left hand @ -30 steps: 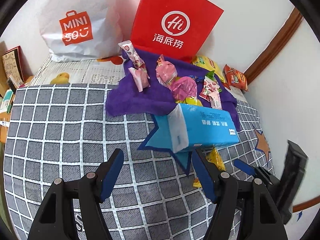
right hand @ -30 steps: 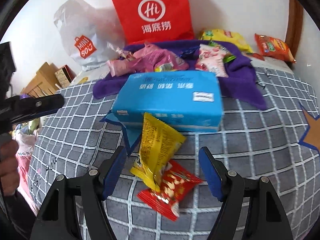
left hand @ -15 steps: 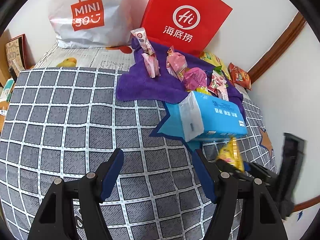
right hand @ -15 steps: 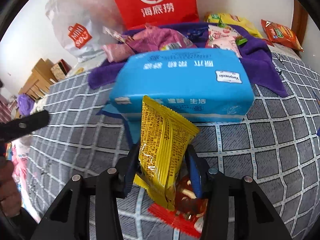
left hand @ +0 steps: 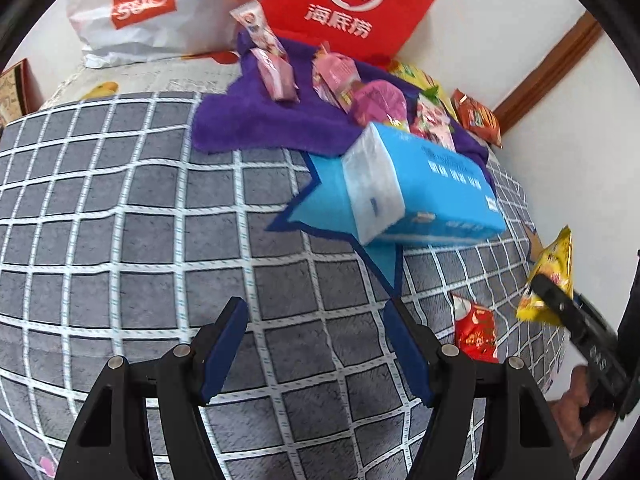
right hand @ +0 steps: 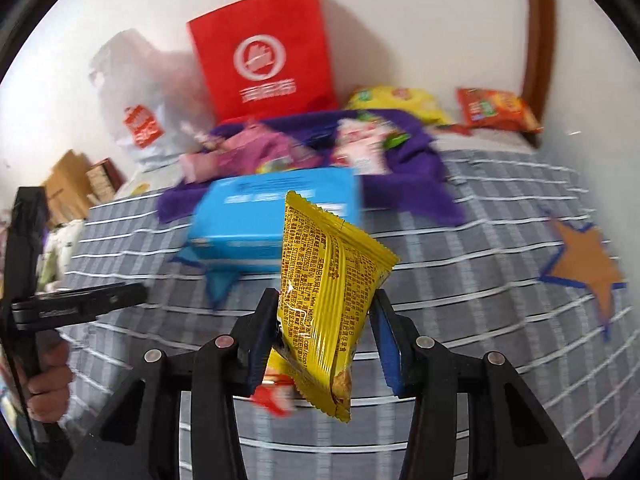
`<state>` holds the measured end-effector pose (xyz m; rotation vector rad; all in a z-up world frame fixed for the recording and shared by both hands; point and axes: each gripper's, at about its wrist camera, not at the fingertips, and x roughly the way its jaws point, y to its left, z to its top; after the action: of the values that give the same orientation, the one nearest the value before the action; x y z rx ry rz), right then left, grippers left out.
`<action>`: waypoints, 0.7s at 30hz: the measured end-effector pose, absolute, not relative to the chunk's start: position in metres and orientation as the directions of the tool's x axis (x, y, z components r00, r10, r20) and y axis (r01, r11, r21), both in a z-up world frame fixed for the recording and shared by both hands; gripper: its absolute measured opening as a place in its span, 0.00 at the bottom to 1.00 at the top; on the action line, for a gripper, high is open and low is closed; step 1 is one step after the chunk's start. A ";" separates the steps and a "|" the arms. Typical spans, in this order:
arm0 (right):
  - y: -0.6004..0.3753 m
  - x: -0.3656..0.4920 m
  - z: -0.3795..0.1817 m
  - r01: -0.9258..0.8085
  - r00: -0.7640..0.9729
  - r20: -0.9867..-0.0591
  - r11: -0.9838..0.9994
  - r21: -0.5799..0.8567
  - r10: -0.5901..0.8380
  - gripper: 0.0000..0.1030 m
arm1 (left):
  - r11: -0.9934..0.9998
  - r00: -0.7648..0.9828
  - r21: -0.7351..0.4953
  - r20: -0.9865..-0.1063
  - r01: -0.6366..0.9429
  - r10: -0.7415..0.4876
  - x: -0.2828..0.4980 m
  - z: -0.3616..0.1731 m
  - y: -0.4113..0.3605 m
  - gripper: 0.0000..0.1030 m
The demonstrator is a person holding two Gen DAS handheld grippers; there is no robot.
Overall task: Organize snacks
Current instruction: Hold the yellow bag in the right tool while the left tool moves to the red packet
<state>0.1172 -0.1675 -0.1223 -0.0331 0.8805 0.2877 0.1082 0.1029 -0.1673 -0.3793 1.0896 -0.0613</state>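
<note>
Left wrist view: left claw (left hand: pixel 316 340) hangs over a grey checked blanket (left hand: pixel 120 220), its blue pads spread wide, released, with only blanket between them. Ahead lies a blue tissue pack (left hand: pixel 420 196), resting partly on a blue star patch (left hand: pixel 320 208) of the blanket. Behind the pack, a purple towel (left hand: pixel 256 120) carries several pink snack packets (left hand: pixel 276 76). Past the towel, a red paper bag (left hand: pixel 352 4) and a white plastic bag (left hand: pixel 148 8) stand against the wall. A yellow chip bag (left hand: pixel 416 78) and an orange chip bag (left hand: pixel 478 120) lie near the right corner. At the right edge, the right claw (left hand: pixel 554 294) grips a yellow snack packet (left hand: pixel 554 268), raised clear of the blanket. A red snack packet (left hand: pixel 476 330) lies flat on the blanket, just right of the left claw.

Right wrist view, background blurred: the right claw (right hand: pixel 324 328) has just been closing and is now clenched on the yellow snack packet (right hand: pixel 328 288); both pads press its lower half, and the packet stands upright, tilted slightly. Below it, the red snack packet (right hand: pixel 274 396) shows partly, on the blanket. The tissue pack (right hand: pixel 256 216) sits beyond, then the towel (right hand: pixel 404 184) with its packets. An orange star patch (right hand: pixel 584 268) marks the blanket on the right. At the left edge, a hand (right hand: pixel 48 376) holds the other claw's handle.
</note>
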 end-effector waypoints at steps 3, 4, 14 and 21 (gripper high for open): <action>-0.189 0.126 -0.130 -0.212 0.616 -0.766 0.975 0.059 0.180 0.45 | 0.937 0.462 -0.327 -0.854 -0.121 -0.239 0.109 -0.170 0.096 0.67; -0.197 0.129 -0.135 -0.196 0.620 -0.769 0.980 0.045 0.159 0.45 | 0.938 0.462 -0.327 -0.854 -0.117 -0.240 0.109 -0.171 0.094 0.67; -0.230 0.154 -0.170 -0.120 0.582 -0.797 0.986 0.112 0.161 0.45 | 0.938 0.460 -0.339 -0.846 -0.071 -0.271 0.112 -0.168 0.078 0.67; -0.231 0.157 -0.180 -0.134 0.574 -0.799 0.984 0.122 0.177 0.45 | 0.938 0.458 -0.342 -0.843 -0.052 -0.282 0.114 -0.167 0.071 0.67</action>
<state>0.1573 -0.2315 -0.1802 0.0494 0.9418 0.1822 0.1141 0.0710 -0.1671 -0.3421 1.0920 -0.1456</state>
